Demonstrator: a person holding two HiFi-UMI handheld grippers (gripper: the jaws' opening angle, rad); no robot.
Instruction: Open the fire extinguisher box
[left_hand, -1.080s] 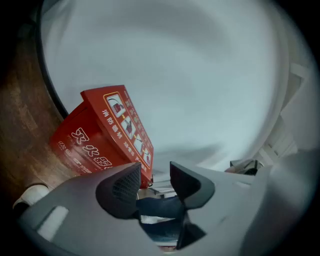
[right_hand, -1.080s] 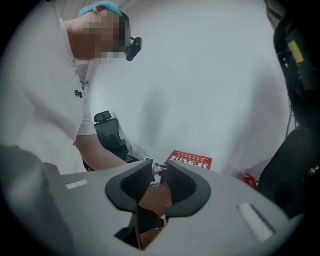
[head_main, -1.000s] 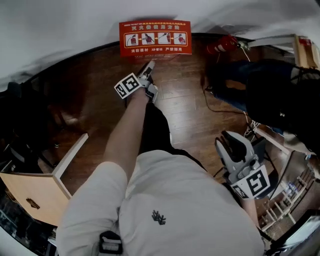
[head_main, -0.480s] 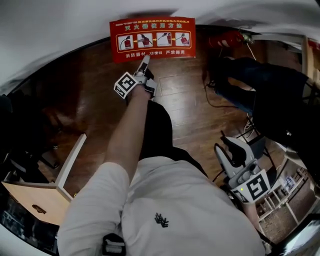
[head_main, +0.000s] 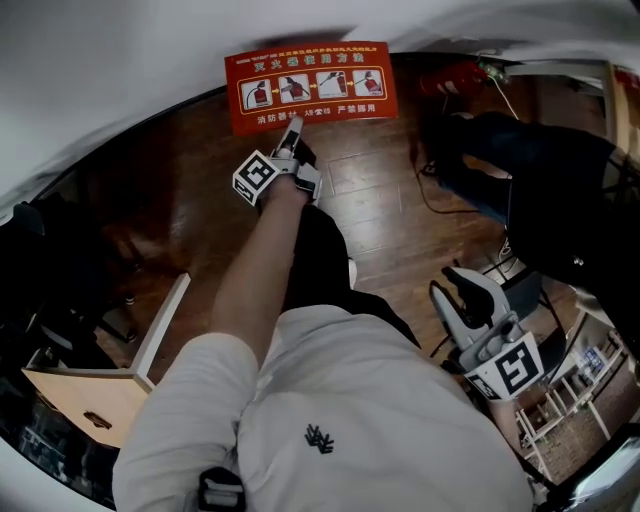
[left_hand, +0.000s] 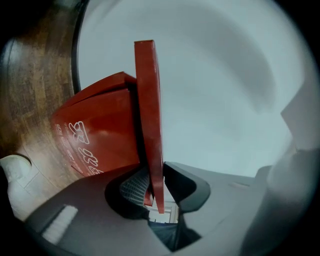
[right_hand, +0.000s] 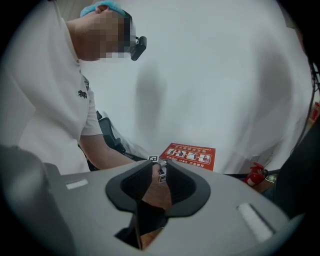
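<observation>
The red fire extinguisher box (head_main: 310, 85) stands on the wooden floor against the white wall, its lid printed with pictograms. My left gripper (head_main: 292, 128) reaches to the lid's near edge at arm's length. In the left gripper view the thin red lid edge (left_hand: 149, 115) runs straight down between the jaws of the left gripper (left_hand: 155, 187), which are closing and pinch it from both sides. The box body (left_hand: 100, 130) lies to the left of the lid. My right gripper (head_main: 468, 285) hangs low by my right side, jaws narrowly apart and holding nothing; its own view shows the right gripper (right_hand: 160, 167) aimed toward the box (right_hand: 189, 154).
A red fire extinguisher (head_main: 450, 78) lies on the floor right of the box. A seated person in dark clothes (head_main: 540, 170) and a cable (head_main: 440, 205) are at the right. A pale wooden cabinet (head_main: 90, 390) stands at the left.
My left gripper has moved forward from just short of the box to its lid's near edge. The right gripper has stayed by my side.
</observation>
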